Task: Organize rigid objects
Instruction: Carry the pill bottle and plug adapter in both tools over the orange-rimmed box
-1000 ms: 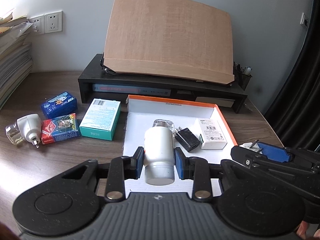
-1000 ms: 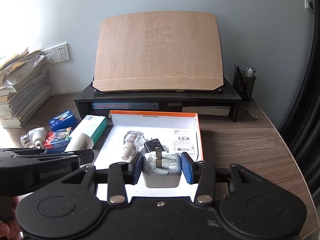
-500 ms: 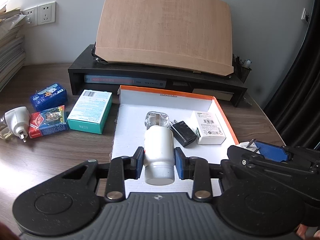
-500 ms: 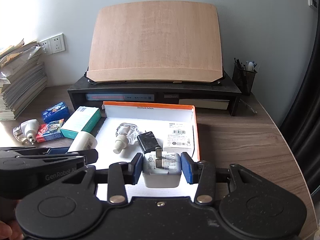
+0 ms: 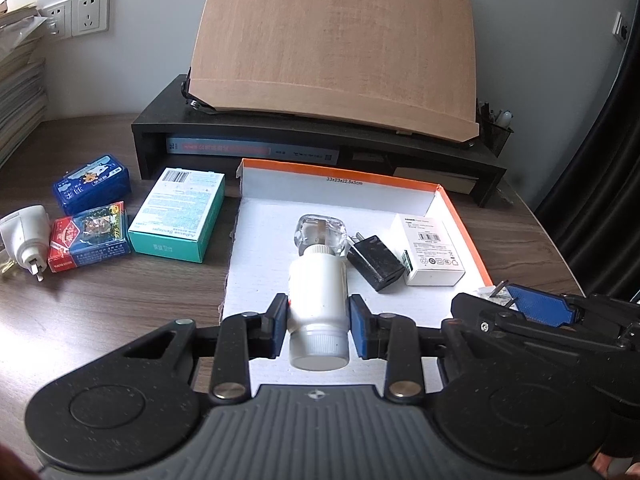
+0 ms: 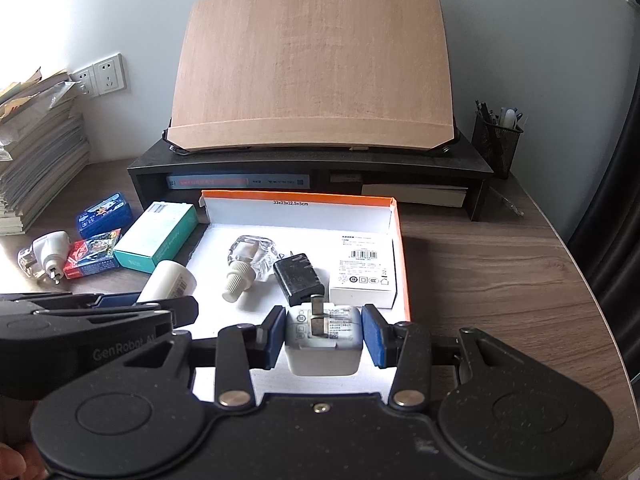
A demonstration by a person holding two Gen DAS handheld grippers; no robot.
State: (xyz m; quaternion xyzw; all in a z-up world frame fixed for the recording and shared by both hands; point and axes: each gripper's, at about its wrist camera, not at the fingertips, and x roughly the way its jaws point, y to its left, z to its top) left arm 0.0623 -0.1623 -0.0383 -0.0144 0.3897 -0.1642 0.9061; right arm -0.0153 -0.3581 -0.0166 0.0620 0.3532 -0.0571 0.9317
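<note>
Both hands have carried their loads in over the shallow white cardboard tray with the orange rim (image 6: 403, 264) during the last second; the tray and its contents now sit larger and closer under each camera than a moment ago. I take that to mean two drop-offs are near, though neither item has been let go.

The left gripper (image 5: 318, 326) is clamped on a smooth white plastic bottle with a ribbed cap (image 5: 317, 312), a plain cylinder lying lengthwise between the blue pads, above the near part of the tray. The right gripper (image 6: 323, 338) pinches a rounded white charger cube with two metal prongs (image 6: 323, 338), glossy with grey print, above the tray's near right corner.

Already lying in the tray are a clear, faceted glass-like refill bottle with a cream ribbed neck (image 6: 250, 258), a matte black charger block (image 6: 299, 278) just beside it, and a flat white carton with a barcode (image 6: 362, 270) against the right wall.

Out on the dark wood-grain desk (image 5: 100, 300), to the left, wait a teal-and-white carton (image 5: 176, 216), a red card pack (image 5: 88, 242), a blue card pack (image 5: 92, 184) and a white plug-in device (image 5: 24, 236).
</note>
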